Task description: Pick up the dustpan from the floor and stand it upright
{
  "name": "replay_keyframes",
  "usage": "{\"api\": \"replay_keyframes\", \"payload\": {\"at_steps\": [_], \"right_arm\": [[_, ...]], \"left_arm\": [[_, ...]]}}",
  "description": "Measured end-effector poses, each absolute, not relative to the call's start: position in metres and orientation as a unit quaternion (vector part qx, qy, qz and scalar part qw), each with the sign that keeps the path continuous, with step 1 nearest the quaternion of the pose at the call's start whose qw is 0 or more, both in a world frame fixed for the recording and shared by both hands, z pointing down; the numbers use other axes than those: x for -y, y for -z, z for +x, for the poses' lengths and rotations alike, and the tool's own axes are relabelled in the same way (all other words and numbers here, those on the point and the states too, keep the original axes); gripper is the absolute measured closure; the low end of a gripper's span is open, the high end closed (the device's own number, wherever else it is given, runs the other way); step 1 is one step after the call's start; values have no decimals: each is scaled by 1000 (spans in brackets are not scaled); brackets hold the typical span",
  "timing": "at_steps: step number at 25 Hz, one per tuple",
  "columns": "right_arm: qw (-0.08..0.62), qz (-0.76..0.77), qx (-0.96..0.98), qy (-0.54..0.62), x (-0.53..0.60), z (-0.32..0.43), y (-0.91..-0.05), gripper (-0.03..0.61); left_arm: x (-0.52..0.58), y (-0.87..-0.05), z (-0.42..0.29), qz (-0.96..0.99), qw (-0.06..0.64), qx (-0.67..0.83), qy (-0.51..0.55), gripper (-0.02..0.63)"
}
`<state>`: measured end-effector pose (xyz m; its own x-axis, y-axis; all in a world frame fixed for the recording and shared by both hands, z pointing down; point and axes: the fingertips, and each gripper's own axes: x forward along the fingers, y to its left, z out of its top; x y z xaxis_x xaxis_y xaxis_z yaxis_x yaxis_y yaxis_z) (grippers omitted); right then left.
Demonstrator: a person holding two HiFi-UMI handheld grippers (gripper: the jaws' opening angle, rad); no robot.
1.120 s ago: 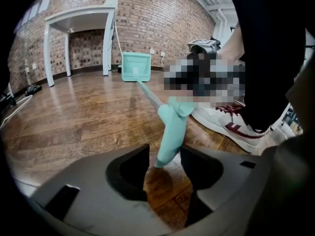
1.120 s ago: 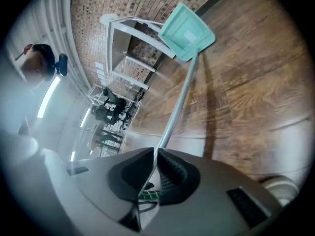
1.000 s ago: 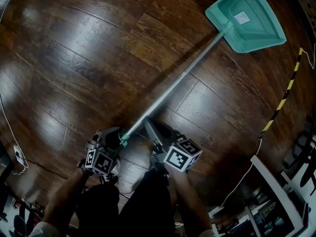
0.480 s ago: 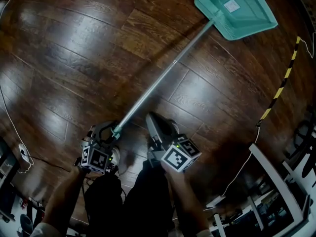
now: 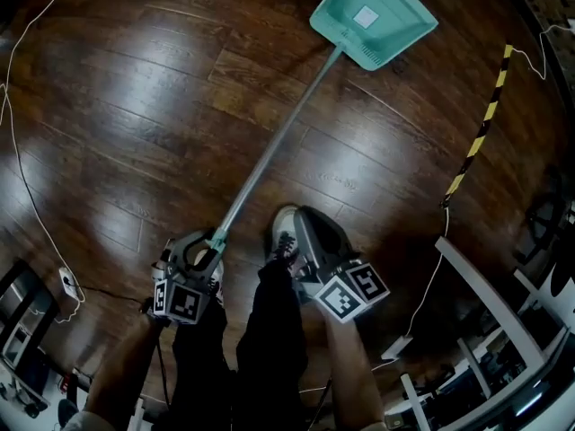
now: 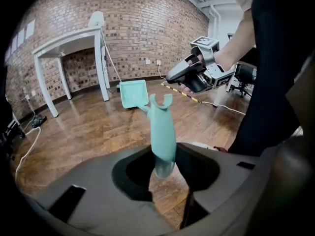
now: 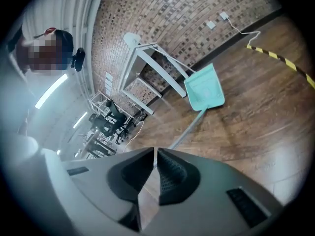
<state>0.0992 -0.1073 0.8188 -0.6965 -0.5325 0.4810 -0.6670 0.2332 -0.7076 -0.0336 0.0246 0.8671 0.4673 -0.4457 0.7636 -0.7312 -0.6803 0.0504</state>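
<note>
The teal dustpan (image 5: 373,16) lies on the wooden floor at the top of the head view, and its long grey pole (image 5: 269,151) slants down to my left gripper (image 5: 208,248). The jaws of that gripper have just been closing and now grip the teal handle end (image 6: 162,132), which is lifted off the floor. The pan (image 6: 133,93) rests far ahead by a table leg. My right gripper (image 5: 301,215) hovers to the right of the pole, shut and empty, with its jaws (image 7: 155,154) together. From there the dustpan (image 7: 204,90) shows beyond.
Black-and-yellow floor tape (image 5: 476,142) runs at the right. A white cable (image 5: 27,187) trails along the left edge. A white table (image 6: 74,38) stands against the brick wall beside the pan. White frames (image 5: 485,285) crowd the lower right, and the person's shoe (image 5: 283,232) is below the grippers.
Both grippers have risen. The handle end has come up with the left gripper while the pan stays on the floor. The right gripper has drifted right, away from the pole.
</note>
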Motion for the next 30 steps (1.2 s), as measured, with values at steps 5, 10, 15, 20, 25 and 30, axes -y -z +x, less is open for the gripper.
{"api": "replay_keyframes", "payload": {"at_steps": [5,10,15,20,25,30], "right_arm": [[59,384,799,-459,133,112,-748,551],[60,374,821,-427,154,121,-681,551],[44,382,829,-406,173,136,-617,551],[17,396,830,-393,189,154,-554,551],[3,415,830,-371,203,174,-508,551],[-12,436,826,-358,217,177,-478,551]], "left_arm": [[16,-786,-5,847,181,355,-351,460],[42,-710,43,866,185,348,-308,459],[50,-642,80,874,219,342,-269,459],[61,-576,100,873,251,343,-240,448],[92,-541,97,866,269,345,-241,436],[132,-525,75,851,238,380,-272,419]]}}
